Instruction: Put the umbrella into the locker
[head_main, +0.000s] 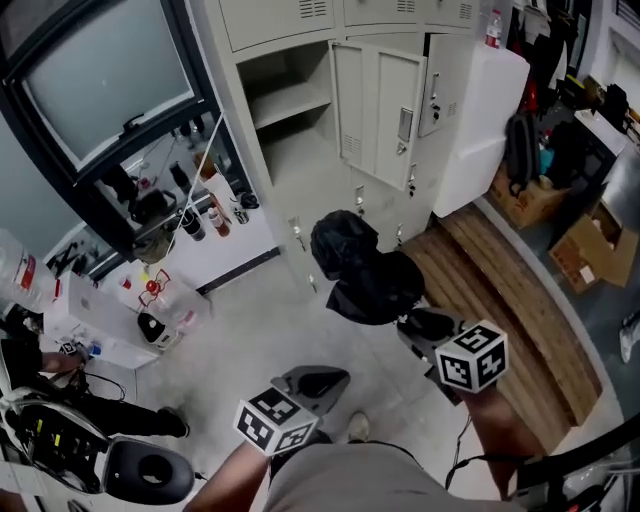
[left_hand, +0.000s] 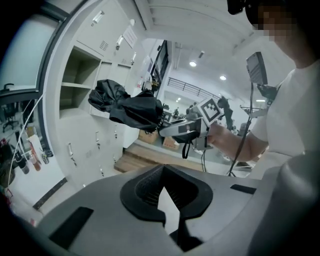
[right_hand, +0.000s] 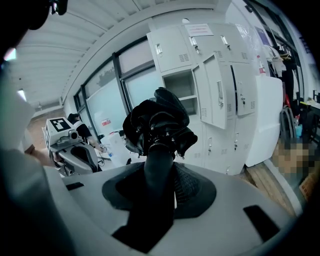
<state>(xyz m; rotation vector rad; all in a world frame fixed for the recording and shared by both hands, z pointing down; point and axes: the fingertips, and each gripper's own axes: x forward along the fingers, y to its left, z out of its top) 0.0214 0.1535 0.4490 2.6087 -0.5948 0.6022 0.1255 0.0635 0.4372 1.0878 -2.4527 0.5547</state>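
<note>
Left gripper (head_main: 318, 378) hangs low, jaws pinched together on nothing. Just right of it, the folded black umbrella (head_main: 362, 268) is up in the air in front of the locker (head_main: 290, 103), outside its open compartment. The right gripper (head_main: 412, 323) has the handle clamped tight.

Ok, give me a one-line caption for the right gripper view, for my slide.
Right gripper gripping the handle of a folded black umbrella in front of white lockers, one compartment open.
</note>
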